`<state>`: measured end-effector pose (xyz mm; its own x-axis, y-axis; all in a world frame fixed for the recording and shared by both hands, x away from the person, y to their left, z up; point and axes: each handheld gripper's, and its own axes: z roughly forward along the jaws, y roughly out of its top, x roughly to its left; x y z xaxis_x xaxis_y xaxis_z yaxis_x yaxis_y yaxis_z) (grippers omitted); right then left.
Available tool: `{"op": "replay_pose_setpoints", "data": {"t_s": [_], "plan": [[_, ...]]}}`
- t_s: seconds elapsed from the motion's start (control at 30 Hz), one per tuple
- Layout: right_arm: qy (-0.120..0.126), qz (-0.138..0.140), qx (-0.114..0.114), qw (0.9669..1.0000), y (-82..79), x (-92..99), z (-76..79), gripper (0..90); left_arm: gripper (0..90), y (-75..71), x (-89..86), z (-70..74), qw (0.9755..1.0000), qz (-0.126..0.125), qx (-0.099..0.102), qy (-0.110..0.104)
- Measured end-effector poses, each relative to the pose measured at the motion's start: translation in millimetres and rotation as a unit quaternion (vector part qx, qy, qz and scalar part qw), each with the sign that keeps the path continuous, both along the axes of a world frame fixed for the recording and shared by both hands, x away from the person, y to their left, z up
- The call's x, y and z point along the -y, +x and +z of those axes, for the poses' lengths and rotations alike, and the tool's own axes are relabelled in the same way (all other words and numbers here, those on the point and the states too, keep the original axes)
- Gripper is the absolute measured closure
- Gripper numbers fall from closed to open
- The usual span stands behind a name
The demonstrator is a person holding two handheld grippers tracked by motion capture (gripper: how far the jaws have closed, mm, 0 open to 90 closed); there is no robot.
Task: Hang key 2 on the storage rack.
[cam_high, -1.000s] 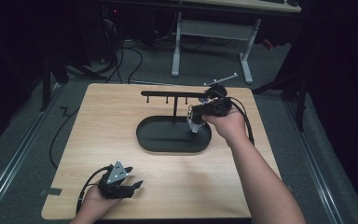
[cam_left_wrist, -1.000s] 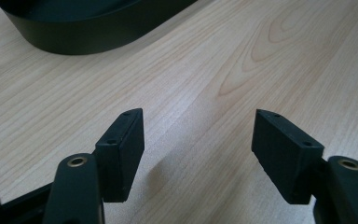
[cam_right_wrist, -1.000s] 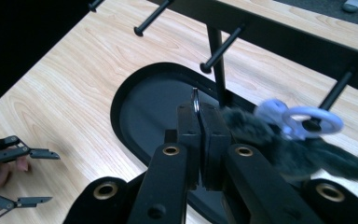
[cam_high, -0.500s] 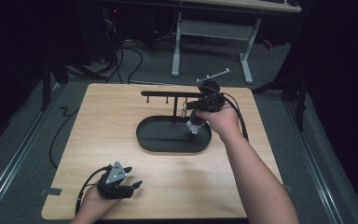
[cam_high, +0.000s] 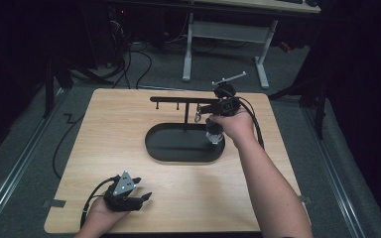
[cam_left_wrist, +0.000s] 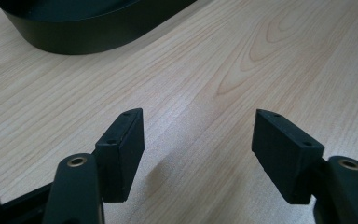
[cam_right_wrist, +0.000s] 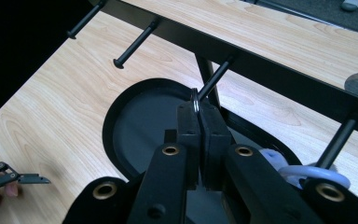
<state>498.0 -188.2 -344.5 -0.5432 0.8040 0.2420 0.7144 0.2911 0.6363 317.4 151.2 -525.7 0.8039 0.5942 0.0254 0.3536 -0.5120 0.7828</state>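
Right claw pinches a metal ring at a rack peg — left claw gapes over the tabletop.

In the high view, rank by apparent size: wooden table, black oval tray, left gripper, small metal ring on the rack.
1. Wooden table
2. Black oval tray
3. Left gripper
4. Metal ring, held in the right gripper at the rack's peg; clearly smallest.

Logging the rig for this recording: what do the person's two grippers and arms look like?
Both grippers are black with two blocky jaws on arms with brass-coloured rivets. The left gripper carries a grey three-cornered plate on top and trails a black cable. The right gripper also trails a black cable. Both forearms are bare, no sleeves visible.
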Motion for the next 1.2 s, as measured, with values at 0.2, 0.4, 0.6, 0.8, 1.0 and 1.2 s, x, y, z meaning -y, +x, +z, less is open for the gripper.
{"op": "replay_pose_setpoints", "data": {"t_s": [0.2, 0.4, 0.6, 0.8, 1.0, 1.2], "plan": [[0.004, -0.012, 0.005, 0.9999, 5.9, -1.8, -3.6, 89.1, 35.0, -0.5, 0.4, 0.0, 1.0, -0.001, -0.001, 0.0], [0.005, -0.024, 0.011, 0.9996, 12.8, -2.3, -5.3, 88.7, 35.0, -0.1, 0.5, -0.4, 1.0, -0.002, -0.002, 0.002], [0.004, -0.039, 0.019, 0.999, 15.4, -2.7, -8.6, 83.2, 34.9, 0.2, 0.5, -0.5, 1.0, -0.003, -0.004, 0.0], [0.007, -0.037, 0.023, 0.999, 9.4, 0.4, -4.3, 82.5, 34.9, 0.3, 1.2, -0.4, 1.0, -0.005, -0.006, 0.004], [0.01, -0.031, 0.027, 0.9991, 1.7, 2.4, -1.7, 82.0, 34.9, 0.0, 2.7, -0.9, 1.0, -0.005, -0.003, 0.003], [0.013, -0.019, 0.025, 0.9994, -7.5, 0.1, -2.5, 77.8, 34.8, 0.4, 3.2, -1.4, 1.0, -0.004, -0.004, 0.004]]}}
